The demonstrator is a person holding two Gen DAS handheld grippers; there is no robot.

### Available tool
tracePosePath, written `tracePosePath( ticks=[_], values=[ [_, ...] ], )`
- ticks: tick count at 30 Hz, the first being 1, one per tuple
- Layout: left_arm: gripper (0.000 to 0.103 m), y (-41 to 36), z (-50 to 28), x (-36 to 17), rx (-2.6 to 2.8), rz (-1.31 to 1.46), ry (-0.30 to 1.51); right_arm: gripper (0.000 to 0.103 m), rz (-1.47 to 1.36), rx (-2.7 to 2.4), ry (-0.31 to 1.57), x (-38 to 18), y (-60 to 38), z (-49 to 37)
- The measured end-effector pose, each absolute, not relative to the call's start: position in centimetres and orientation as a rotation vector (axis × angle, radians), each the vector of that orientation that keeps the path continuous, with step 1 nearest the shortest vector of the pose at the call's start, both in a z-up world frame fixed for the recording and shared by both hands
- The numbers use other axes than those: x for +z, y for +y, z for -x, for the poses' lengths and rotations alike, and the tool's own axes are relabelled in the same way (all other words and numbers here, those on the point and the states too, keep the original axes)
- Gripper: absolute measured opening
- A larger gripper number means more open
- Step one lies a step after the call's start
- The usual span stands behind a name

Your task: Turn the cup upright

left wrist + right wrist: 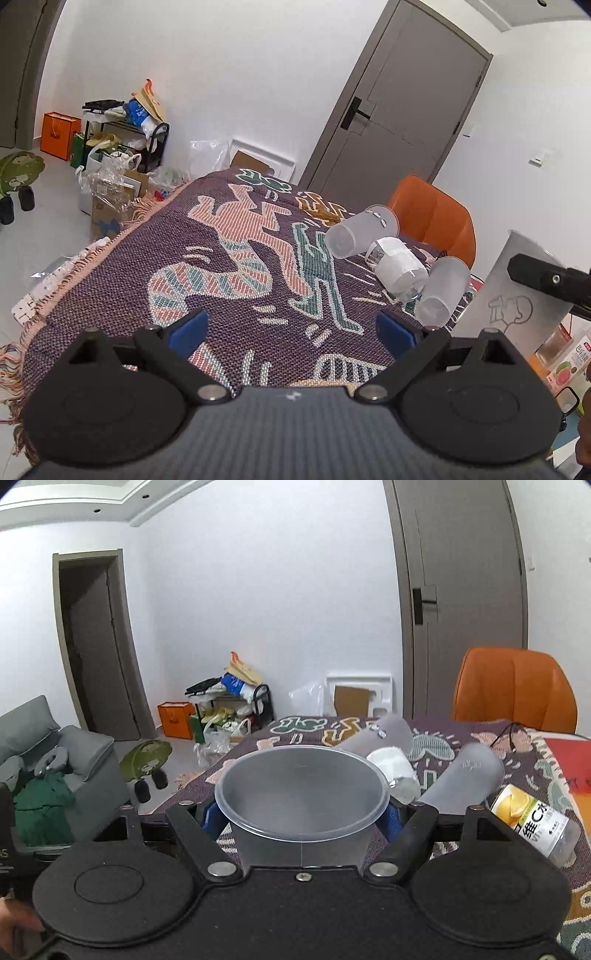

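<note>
My right gripper (301,818) is shut on a frosted plastic cup (301,797), held upright with its open mouth up, above the patterned table. The same cup (517,295) shows at the right edge of the left wrist view, with a line drawing on its side. My left gripper (291,326) is open and empty above the tablecloth (229,266). Three more cups lie on their sides: a frosted one (360,230), a clear one wrapped in white paper (397,266), and another frosted one (441,291).
An orange chair (432,218) stands behind the table by a grey door (402,107). A plastic bottle with a yellow label (532,819) lies on the table at right. Bags and boxes (110,147) clutter the floor at left. A grey sofa (55,760) stands far left.
</note>
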State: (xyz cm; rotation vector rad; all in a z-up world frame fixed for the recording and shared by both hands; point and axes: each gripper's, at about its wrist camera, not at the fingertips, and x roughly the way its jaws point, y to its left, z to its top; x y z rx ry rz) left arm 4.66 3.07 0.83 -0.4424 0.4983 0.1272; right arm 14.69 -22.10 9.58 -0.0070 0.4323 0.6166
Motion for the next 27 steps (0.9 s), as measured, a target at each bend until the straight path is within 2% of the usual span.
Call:
tracePosePath(
  ticks=[9, 12, 16, 19, 21, 23, 27],
  values=[
    [0.097, 2.9, -4.5, 1.0, 0.129, 0.433, 0.492, 0.075, 0.026, 0.587, 0.367, 8.9, -21.8, -14.4],
    [0.097, 2.9, -4.4, 1.0, 0.128, 0.427, 0.490, 0.077, 0.018, 0.610, 0.403, 8.2, -21.7, -14.5],
    [0.097, 3.1, -4.4, 1.0, 0.136, 0.433, 0.496, 0.085, -0.011, 0.606, 0.412, 8.2, -22.3, -14.2],
    [0.097, 2.8, -4.2, 1.3, 0.133, 0.424, 0.486, 0.096, -0.053, 0.614, 0.430, 8.2, -22.9, -13.9],
    [0.097, 2.6, -4.0, 1.6, 0.128, 0.413, 0.476, 0.097, -0.052, 0.617, 0.440, 8.1, -23.1, -13.6],
    [0.097, 2.4, -3.7, 1.8, 0.118, 0.406, 0.467, 0.103, -0.052, 0.617, 0.446, 8.0, -23.3, -13.2],
    [0.097, 1.7, -3.3, 2.3, 0.098, 0.370, 0.466, 0.103, -0.071, 0.620, 0.468, 7.6, -23.9, -12.3]
  ],
)
